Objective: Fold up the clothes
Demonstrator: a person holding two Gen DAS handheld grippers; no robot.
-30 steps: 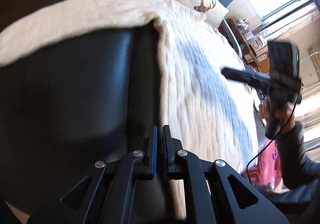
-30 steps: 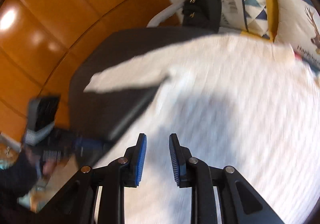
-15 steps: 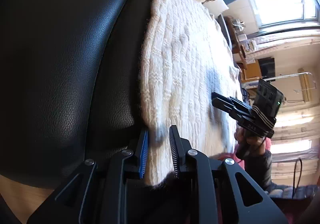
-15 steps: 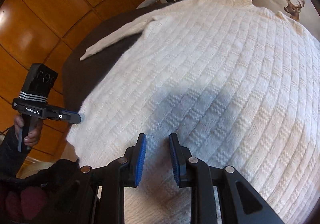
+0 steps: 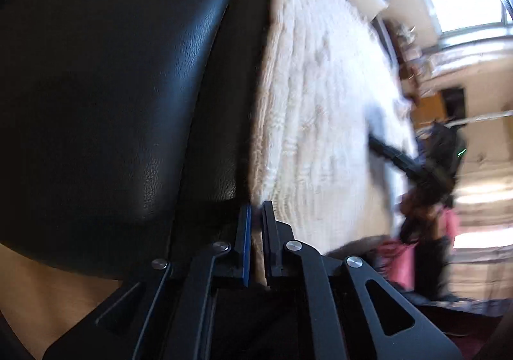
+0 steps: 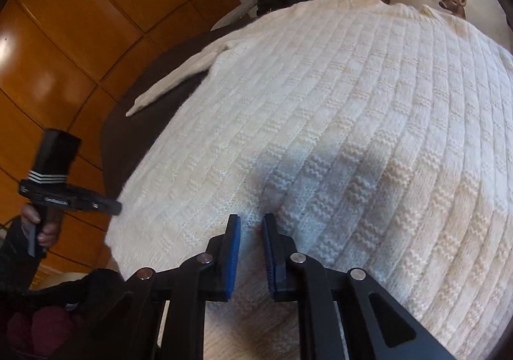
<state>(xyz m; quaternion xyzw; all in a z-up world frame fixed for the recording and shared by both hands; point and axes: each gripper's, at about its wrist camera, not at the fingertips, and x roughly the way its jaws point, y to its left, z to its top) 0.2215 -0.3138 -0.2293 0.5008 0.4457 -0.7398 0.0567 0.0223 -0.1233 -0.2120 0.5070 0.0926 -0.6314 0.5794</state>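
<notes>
Sweater (image 6: 336,122) lies flat, hem toward you, collar far. Your left gripper (image 5: 255,215) pinches the hem's left corner. Your right gripper (image 6: 251,225), jaws parted, straddles mid-hem knit.

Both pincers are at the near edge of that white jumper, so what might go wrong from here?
The left gripper pinches only the sweater corner, so the fluffy knit may slip free. The right gripper looks not quite shut on a small ridge, so it may snag one layer. The sleeve lies spread on the black seat and could drag.
</notes>
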